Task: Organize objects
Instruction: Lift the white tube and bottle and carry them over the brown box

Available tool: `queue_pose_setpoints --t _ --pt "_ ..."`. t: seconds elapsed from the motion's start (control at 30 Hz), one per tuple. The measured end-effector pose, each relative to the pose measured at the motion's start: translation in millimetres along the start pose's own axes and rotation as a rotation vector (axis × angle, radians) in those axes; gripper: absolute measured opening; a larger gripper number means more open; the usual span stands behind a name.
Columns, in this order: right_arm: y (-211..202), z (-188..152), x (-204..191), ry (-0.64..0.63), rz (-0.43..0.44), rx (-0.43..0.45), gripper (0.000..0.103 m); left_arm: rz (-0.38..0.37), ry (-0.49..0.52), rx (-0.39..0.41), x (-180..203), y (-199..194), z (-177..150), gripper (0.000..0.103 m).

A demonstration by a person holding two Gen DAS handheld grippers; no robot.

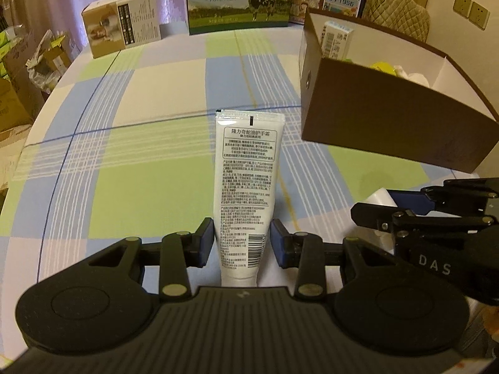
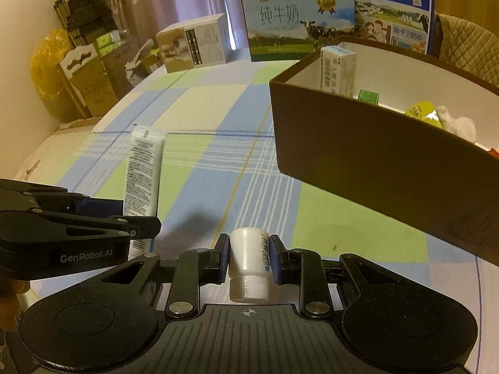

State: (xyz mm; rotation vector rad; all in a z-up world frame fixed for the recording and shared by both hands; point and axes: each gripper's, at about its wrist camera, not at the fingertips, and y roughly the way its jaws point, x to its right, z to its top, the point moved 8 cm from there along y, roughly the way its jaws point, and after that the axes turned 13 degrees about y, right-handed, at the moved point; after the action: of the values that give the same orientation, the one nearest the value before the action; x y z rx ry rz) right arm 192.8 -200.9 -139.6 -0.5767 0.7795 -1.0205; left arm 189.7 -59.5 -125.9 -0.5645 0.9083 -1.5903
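Observation:
A white hand-cream tube (image 1: 246, 184) sticks forward with its crimped end away from the camera, and my left gripper (image 1: 241, 238) is shut on its lower part. The right wrist view shows that tube (image 2: 144, 168) rising from the left gripper (image 2: 137, 218). My right gripper (image 2: 248, 249) is shut on a small white bottle (image 2: 248, 258), with its ribbed cap towards the camera. In the left wrist view the right gripper (image 1: 377, 206) sits at the right with the bottle (image 1: 381, 198) partly hidden. An open brown box (image 1: 396, 124) (image 2: 374, 162) stands ahead on the right.
The checked tablecloth (image 1: 149, 131) covers the table. The brown box holds a small carton (image 2: 338, 70), a yellow item (image 2: 419, 109) and a white lump (image 2: 457, 124). Milk cartons (image 2: 299, 31) and a beige box (image 2: 193, 46) line the far edge. Cardboard boxes (image 2: 90, 84) crowd the floor at the left.

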Motion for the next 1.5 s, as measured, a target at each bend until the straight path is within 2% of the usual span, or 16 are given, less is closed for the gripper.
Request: queue_pose_setpoints --t 0.47,0.9,1.2,1.5 --pt "-17.0 20.0 4.8 0.027 0.008 0.087 0.023 0.005 0.014 0.074 3.1 -24.9 22.9 0.034" --pt "-38.7 42.2 15.8 0.07 0.014 0.163 0.023 -0.004 0.03 0.109 11.6 -38.5 44.0 0.034" --pt "-71.3 76.5 37.9 0.141 -0.002 0.267 0.023 -0.033 0.081 0.161 38.3 -50.9 80.5 0.034" --pt "-107.1 112.3 76.5 0.224 -0.032 0.357 0.023 -0.08 0.145 0.215 73.9 -60.9 128.2 0.034"
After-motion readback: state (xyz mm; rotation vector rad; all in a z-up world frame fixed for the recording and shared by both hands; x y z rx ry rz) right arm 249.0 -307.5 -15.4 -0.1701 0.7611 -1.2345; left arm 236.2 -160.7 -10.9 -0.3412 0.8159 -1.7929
